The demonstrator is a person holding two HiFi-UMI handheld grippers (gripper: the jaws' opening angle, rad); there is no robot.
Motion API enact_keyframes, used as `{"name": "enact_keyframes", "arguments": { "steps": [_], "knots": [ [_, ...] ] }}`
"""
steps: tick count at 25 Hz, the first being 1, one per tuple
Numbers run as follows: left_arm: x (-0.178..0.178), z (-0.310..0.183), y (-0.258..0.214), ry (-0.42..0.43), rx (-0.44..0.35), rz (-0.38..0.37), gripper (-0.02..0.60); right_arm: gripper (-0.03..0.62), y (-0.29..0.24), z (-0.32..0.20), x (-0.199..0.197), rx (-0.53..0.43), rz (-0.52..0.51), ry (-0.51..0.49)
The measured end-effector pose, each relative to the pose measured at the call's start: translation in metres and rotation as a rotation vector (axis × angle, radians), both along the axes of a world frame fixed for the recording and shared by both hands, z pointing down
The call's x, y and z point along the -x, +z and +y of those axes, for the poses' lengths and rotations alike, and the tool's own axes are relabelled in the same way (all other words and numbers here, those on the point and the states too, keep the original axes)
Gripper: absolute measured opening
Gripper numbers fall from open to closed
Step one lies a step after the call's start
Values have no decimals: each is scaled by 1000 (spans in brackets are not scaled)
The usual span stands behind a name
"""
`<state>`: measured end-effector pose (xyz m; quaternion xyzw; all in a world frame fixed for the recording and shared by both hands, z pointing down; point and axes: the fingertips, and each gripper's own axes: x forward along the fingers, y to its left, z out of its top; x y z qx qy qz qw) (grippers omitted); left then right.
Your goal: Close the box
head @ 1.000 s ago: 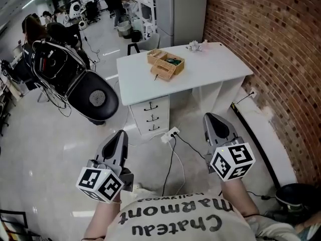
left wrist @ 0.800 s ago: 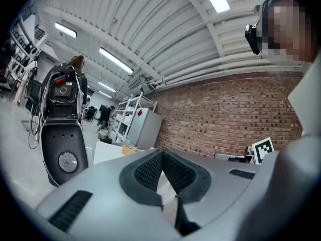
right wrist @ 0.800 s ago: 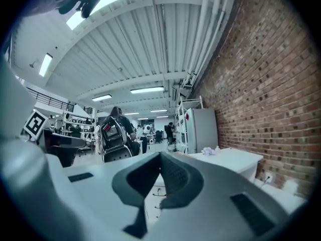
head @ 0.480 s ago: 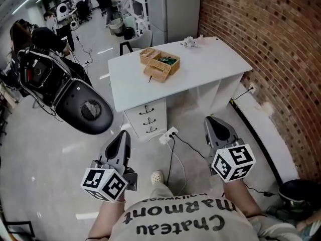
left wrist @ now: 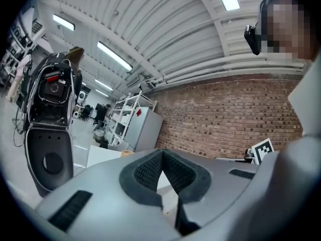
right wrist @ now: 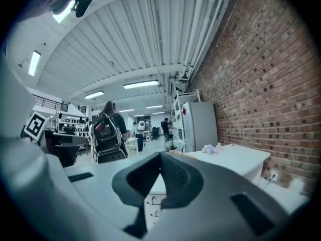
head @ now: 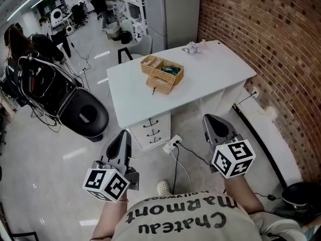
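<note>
An open wicker box (head: 163, 72) with something green inside stands on a white desk (head: 215, 72) across the floor; its tan edge (left wrist: 126, 153) also shows in the left gripper view. Both grippers hang in the air close to the person's body, well short of the desk. My left gripper (head: 122, 135) is shut, jaws meeting with nothing between them; its tip (left wrist: 161, 153) points toward the desk. My right gripper (head: 212, 119) is shut and empty too, its tip (right wrist: 160, 157) aimed at the desk's front.
The desk has a drawer unit (head: 153, 129) and a crumpled white thing (head: 191, 47) at its far corner. A power strip (head: 173, 143) and cables lie on the floor. A black chair (head: 83, 115) stands left, a brick wall (head: 271, 39) right, a grey cabinet (head: 173, 9) behind.
The view has shifted a little as the person steps toward the desk; a shoe now shows below. Both grippers stay shut and in the same place relative to the body.
</note>
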<state>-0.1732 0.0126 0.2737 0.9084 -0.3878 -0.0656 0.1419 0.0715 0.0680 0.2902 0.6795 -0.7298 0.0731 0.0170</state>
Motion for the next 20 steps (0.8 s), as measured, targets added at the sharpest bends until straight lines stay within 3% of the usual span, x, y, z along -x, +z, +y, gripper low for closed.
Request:
{"name": "enact_keyframes", "arguments": {
  "steps": [14,20],
  "knots": [
    [9,-125,-16,52,-42,10,2,3,-22,-118,4,-61,10,61],
    [10,-147,32,88,25,-8,2,3,53,-150,4,70,51,75]
  ]
}}
